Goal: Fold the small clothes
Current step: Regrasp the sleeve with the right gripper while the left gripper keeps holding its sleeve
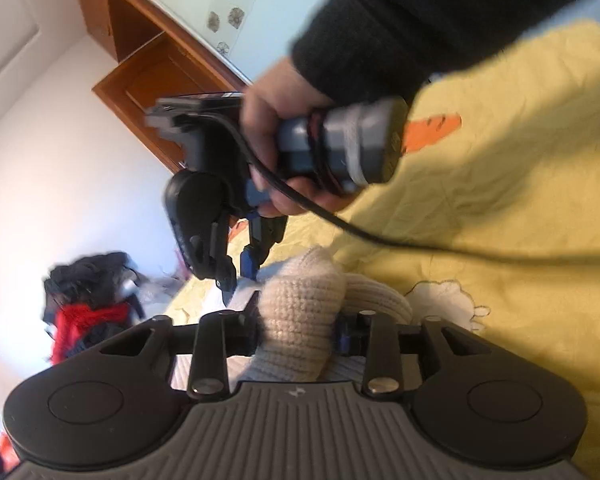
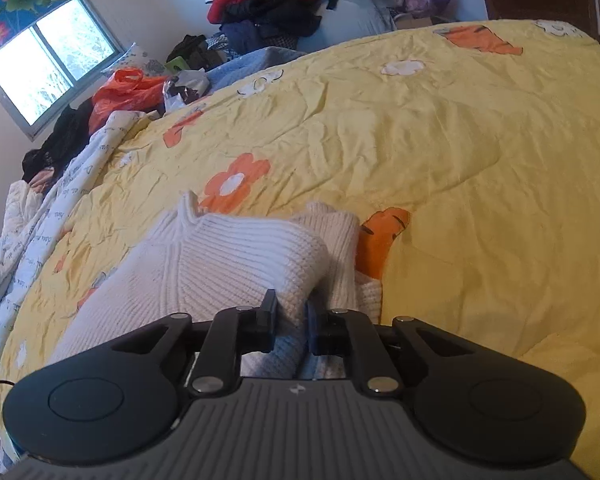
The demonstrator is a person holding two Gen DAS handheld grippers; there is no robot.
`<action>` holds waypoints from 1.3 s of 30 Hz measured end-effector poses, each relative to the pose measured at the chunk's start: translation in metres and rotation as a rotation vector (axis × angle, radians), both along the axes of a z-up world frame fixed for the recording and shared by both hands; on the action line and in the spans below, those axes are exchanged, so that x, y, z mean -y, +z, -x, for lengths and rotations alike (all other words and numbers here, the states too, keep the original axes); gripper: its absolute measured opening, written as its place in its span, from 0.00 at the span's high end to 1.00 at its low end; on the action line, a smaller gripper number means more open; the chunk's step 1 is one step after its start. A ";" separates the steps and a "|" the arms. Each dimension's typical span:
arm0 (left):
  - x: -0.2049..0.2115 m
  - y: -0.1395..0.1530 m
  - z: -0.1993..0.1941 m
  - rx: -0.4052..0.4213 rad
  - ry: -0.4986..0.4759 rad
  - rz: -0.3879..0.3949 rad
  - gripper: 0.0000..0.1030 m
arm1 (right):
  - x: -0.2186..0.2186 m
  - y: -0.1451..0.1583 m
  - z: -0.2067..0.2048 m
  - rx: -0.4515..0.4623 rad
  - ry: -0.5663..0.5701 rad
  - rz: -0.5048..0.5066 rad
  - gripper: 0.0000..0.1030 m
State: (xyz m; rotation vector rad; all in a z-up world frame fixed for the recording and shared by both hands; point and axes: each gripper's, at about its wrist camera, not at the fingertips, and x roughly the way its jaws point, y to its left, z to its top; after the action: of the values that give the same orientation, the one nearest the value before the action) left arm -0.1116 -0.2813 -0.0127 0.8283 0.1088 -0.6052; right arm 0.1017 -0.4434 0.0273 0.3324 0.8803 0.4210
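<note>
Sweater [image 2: 220, 264], cream knit, is seen bunched on the yellow quilt [image 2: 460, 160], fold judged only begun (most flattening left), pinched by both the left gripper [image 1: 300, 330] and right gripper [image 2: 292, 326], its lower half being hidden behind the tools.

No words or numbers can be read. The white sheet [image 2: 40, 216] at the bed's edge carries lines of script too small and blurred to make out.
</note>
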 end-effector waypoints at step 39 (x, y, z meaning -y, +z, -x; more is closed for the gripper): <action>-0.286 0.081 -0.208 -0.998 0.483 0.954 0.50 | -0.079 0.024 0.020 0.052 0.029 -0.202 0.58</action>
State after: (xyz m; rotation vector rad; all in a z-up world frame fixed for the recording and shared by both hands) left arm 0.0968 0.0050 0.0685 -0.4777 0.8323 -0.4760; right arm 0.0817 -0.3647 0.0510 0.4928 0.7944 0.5449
